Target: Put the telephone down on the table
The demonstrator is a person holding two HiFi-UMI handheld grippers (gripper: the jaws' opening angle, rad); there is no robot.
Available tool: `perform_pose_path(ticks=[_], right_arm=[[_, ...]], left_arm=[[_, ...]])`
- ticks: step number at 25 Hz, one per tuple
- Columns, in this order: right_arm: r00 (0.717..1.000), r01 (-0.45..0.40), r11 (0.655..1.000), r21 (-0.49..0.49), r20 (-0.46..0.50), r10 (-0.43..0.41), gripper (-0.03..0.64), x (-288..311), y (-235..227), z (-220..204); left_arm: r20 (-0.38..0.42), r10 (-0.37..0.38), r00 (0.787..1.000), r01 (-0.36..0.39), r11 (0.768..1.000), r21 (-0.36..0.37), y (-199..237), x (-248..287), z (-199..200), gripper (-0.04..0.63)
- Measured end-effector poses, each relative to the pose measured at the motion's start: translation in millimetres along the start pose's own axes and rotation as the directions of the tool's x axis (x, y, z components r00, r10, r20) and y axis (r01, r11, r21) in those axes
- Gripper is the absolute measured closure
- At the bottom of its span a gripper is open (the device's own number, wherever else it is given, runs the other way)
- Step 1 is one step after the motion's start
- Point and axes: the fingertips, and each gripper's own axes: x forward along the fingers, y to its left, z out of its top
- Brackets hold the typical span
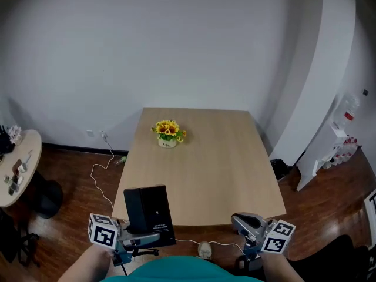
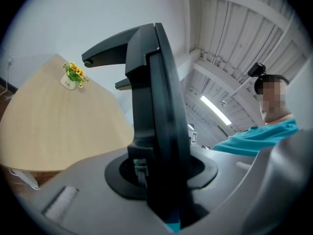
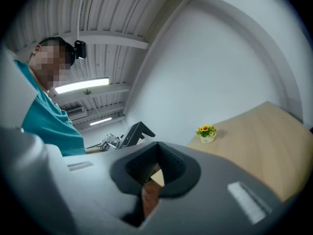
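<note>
At the near edge of the bench [image 1: 223,169], by its left corner, we hold the telephone [image 1: 150,213] in the left gripper [image 1: 154,238]. The telephone is black and stands upright, its flat face turned toward the bench top. Its lower end hangs below the line of the bench edge, so it is not set down on the top; we cannot tell whether it touches the edge. In the left gripper view we see it edge-on, rising straight out from between the jaws. These stand partly apart and are clamped on its lower part, one on each side. A dark arm of the telephone juts out toward the bench.

Off the near right corner of the bench we hold the right gripper [image 1: 238,220], roughly level with the left one. Its jaws are drawn together, with only a sliver of floor and bench edge showing through, and nothing lies between them. Past its jaws, the right gripper view shows the telephone off to one side and the bench top reaching away on the other.

On the bench, toward the far left part, stands a small pot of yellow flowers [image 1: 168,132]; it is well apart from the telephone. On the floor left of the bench trails a white cable [image 1: 97,175].
</note>
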Motion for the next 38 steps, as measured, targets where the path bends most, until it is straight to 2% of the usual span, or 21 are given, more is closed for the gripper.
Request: perform_pose_path(ticks=[4, 7, 10, 14, 25, 32, 38], right_arm=[[0.996, -0.075, 0.996, -0.042, -0.05, 0.073, 0.615, 12.8, -70.2, 19.2], [0.99, -0.12, 0.992, -0.038, -0.083, 0.117, 0.615, 21.2, -122.8, 40.9], [0.986, -0.138, 0.989, -0.053, -0.106, 0.132, 0.615, 32.7, -168.4, 57.6], [0.986, -0.122, 0.992, -0.041, -0.123, 0.117, 0.615, 48.5, -213.5, 64.1], [0.985, 0.031, 0.998, 0.056, -0.172, -0.021, 0.615, 71.5, -274.7, 25.0], [0.975, 0.092, 0.991, 0.099, -0.209, -0.069, 0.615, 85.5, -303.4, 4.6], [0.972, 0.104, 0.991, 0.089, -0.222, -0.082, 0.615, 101.9, -328.9, 2.4]], left_arm=[[0.003, 0.056, 0.998, -0.056, 0.998, 0.006, 36.9, 55.7, 38.2, 0.414], [0.006, 0.083, 0.997, -0.083, 0.996, -0.036, 68.0, 102.1, 63.1, 0.414], [-0.011, 0.071, 0.997, -0.072, 0.995, -0.072, 97.5, 143.5, 83.2, 0.414], [-0.066, 0.051, 0.997, -0.057, 0.993, -0.104, 145.7, 184.6, 100.9, 0.414], [-0.192, -0.003, 0.981, -0.036, 0.98, -0.198, 288.2, 247.3, 134.1, 0.414], [-0.201, -0.011, 0.979, -0.042, 0.966, -0.256, 366.6, 268.3, 151.0, 0.414], [-0.194, -0.038, 0.98, -0.021, 0.956, -0.292, 407.1, 282.1, 161.8, 0.414]])
